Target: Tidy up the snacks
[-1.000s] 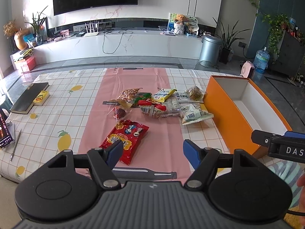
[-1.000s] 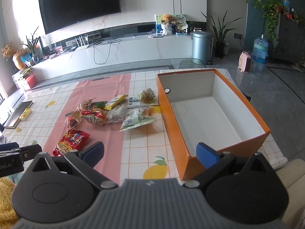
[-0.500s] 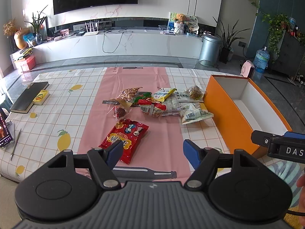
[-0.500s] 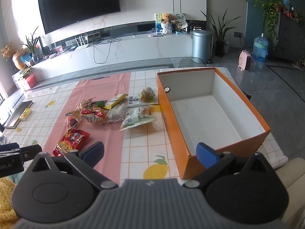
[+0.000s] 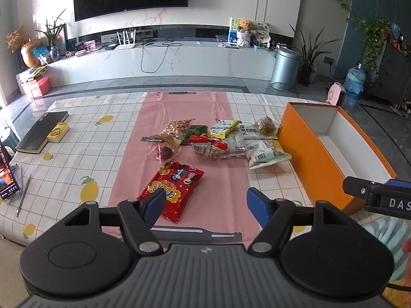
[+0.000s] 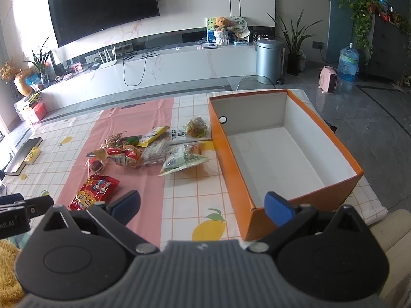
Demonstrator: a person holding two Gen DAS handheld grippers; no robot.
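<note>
Several snack packets lie in a loose heap [image 5: 221, 141] [image 6: 154, 151] on the pink strip of the tablecloth. A red packet [image 5: 172, 187] [image 6: 93, 191] lies nearest me, apart from the heap. An orange box with a white inside [image 5: 303, 154] [image 6: 231, 166] stands to the right of them, with nothing in it. My left gripper [image 5: 206, 205] hovers open over the near table edge, just this side of the red packet, holding nothing. My right gripper [image 6: 203, 204] is open too, by the box's near corner, with nothing between its fingers.
A black book [image 5: 41, 132] with a small yellow box [image 5: 58, 132] beside it lies at the table's left. A pen [image 5: 23, 196] lies near the left front edge. Beyond the table are a TV wall, a white bench and a metal bin [image 5: 285, 68].
</note>
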